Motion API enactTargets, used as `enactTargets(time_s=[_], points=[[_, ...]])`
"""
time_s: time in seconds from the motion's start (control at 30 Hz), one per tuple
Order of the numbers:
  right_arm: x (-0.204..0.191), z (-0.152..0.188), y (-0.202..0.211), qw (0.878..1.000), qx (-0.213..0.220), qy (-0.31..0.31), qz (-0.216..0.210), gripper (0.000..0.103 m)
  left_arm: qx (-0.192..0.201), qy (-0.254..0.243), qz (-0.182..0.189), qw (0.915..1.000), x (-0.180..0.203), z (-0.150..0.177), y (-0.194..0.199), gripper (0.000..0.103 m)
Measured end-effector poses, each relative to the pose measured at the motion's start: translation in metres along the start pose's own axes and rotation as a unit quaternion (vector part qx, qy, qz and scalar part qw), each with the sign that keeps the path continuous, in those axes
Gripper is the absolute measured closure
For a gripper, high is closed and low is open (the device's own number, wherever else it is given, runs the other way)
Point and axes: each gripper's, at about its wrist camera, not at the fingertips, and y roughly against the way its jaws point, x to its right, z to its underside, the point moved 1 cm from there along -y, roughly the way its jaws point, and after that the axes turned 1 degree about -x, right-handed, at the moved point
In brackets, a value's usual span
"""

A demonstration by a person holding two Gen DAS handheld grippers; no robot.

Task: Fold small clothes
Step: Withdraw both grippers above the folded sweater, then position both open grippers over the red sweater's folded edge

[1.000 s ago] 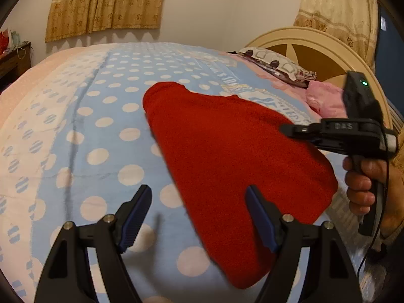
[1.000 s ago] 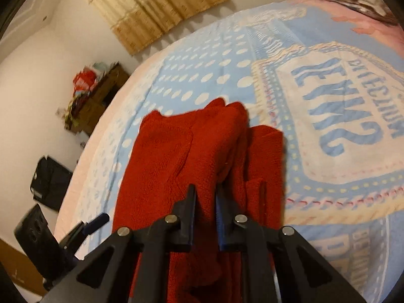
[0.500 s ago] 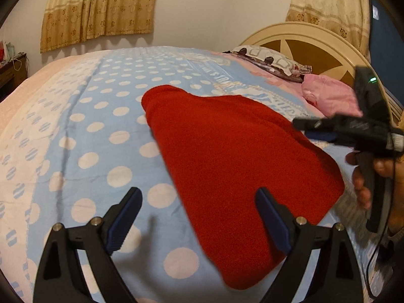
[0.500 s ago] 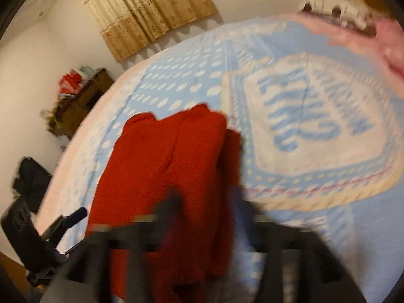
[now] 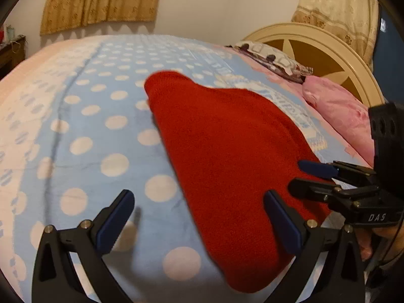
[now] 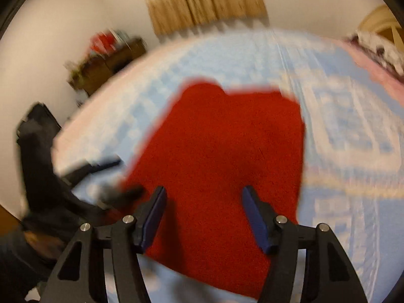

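Left wrist view showed the left claw (image 5: 197, 221) spread wide and empty, its jaws just opened further, low over the bed (image 5: 83, 136) at the near corner of the red garment (image 5: 227, 156). Beside it the right claw (image 5: 294, 175) had jaws partly apart, lately narrowing, nothing between them. Farther off, the garment lay folded flat on the dotted blanket. Judged: one fold finished; next needs both claws gripping an edge for another fold

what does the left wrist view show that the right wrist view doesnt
Only the left wrist view: the pink pillow by the cream headboard, and the right gripper open over the cloth's edge.
Only the right wrist view: a blurred cluttered dresser and the left gripper.
Both: the folded red cloth on the polka-dot bedspread, neither gripper holding it.
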Motion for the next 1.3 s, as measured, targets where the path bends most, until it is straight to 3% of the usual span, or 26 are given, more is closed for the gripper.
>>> enactTargets(time_s=[0.17,0.3,0.43,0.6,0.73,0.9,1.1,1.3], points=[[-0.004,0.014,0.007,0.999,0.010,0.030,0.027,0.041,-0.002,-0.001,0.002,1.0000,0.002,0.003,-0.001,0.000],[-0.009,0.004,0.010,0.998,0.001,0.047,0.047,0.041,0.000,0.006,0.000,1.0000,0.001,0.004,-0.001,0.000],[-0.017,-0.027,0.028,0.998,0.052,0.035,0.032,0.041,0.000,0.016,0.002,0.9999,-0.002,0.004,-0.002,0.000],[-0.029,-0.062,-0.012,0.999,0.009,0.052,0.014,0.041,-0.006,0.030,0.017,0.9994,-0.007,0.004,-0.005,0.000],[-0.012,-0.065,-0.058,0.997,-0.051,0.036,0.049,0.042,-0.006,0.034,0.021,0.9992,-0.007,0.005,-0.005,0.000],[0.016,-0.065,-0.060,0.999,-0.034,-0.003,0.030,0.042,0.004,0.034,0.029,0.9990,-0.009,0.006,0.000,0.000],[0.018,-0.051,-0.047,0.999,-0.023,0.012,0.027,0.042,0.029,0.055,0.034,0.9975,-0.016,0.007,0.010,0.000],[0.023,-0.047,-0.042,1.000,-0.011,0.015,0.022,0.042,0.008,0.010,0.014,0.9998,0.000,0.003,0.001,0.000]])
